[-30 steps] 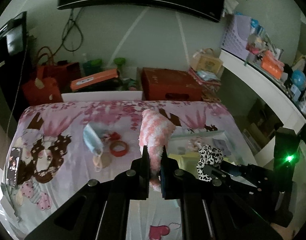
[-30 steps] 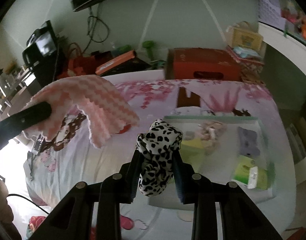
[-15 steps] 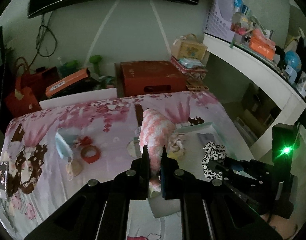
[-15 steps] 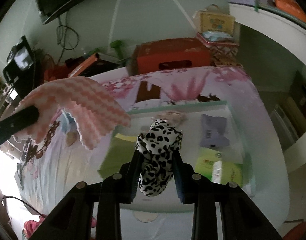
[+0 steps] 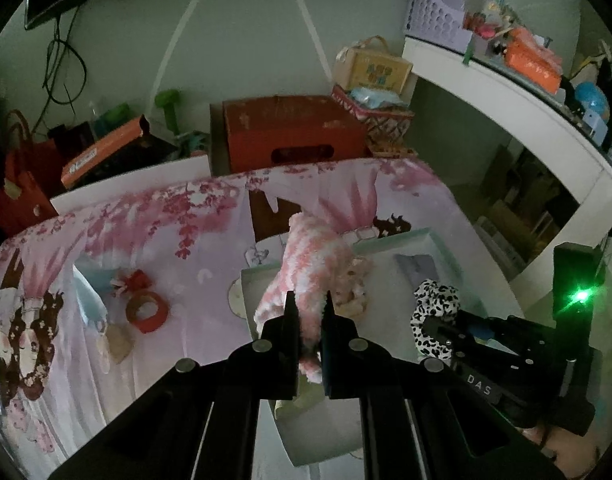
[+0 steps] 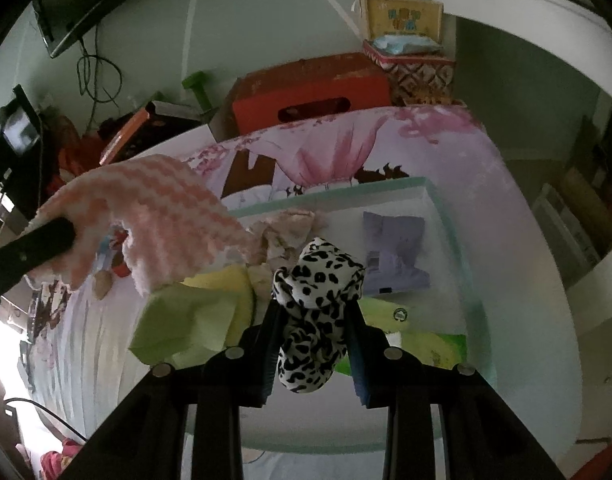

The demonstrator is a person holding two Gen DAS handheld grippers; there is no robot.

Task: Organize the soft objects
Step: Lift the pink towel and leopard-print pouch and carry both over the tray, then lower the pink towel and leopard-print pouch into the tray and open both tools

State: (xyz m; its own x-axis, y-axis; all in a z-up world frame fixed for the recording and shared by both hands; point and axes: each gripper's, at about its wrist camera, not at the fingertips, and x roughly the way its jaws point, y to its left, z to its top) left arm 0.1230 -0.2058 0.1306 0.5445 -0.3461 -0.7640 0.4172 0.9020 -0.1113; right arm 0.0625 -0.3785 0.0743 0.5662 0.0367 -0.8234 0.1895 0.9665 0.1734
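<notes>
Over the tray (image 6: 446, 216) on the bed, you've brought both loads closer: left hand-held gripper (image 5: 308, 312) pinching the pink cloth (image 5: 306, 264), right hand-held gripper (image 6: 312, 312) pinching the leopard scrunchie (image 6: 318, 280); release looks next.

white box (image 6: 434, 196) crowded, right corner bare
</notes>
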